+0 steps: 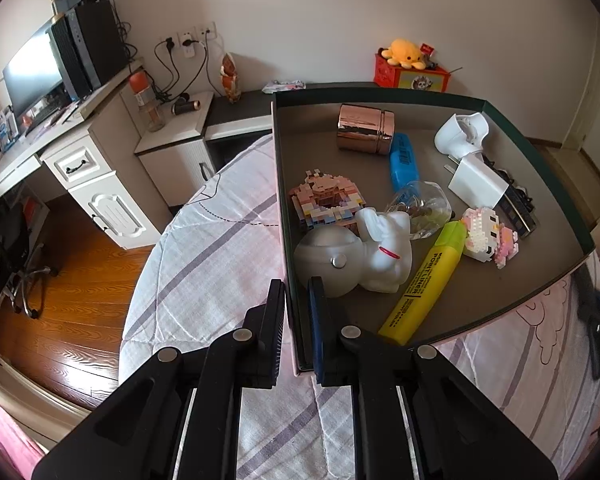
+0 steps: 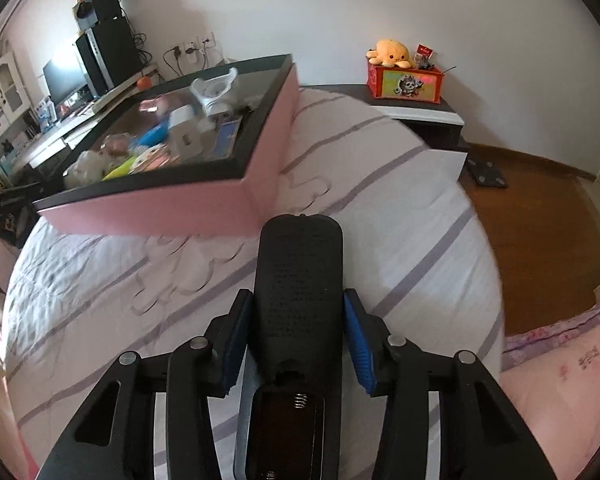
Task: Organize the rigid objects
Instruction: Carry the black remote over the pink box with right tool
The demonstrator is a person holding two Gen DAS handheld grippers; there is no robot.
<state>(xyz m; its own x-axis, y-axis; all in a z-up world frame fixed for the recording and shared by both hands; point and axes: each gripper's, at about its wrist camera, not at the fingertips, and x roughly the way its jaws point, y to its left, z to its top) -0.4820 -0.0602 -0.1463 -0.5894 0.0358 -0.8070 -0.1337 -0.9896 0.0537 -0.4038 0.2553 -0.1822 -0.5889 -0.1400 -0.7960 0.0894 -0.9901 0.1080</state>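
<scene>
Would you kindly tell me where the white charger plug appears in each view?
Left wrist: white charger plug lies right of centre, in the pink box.
Right wrist: upper left, in the same box.
Shared landmark: yellow octopus plush.

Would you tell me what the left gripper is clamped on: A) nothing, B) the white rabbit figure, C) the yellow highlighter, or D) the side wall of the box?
D: the left gripper has one finger on each side of the box wall.

White walls, wood floor, cream desk with monitor, striped bedspread.
</scene>
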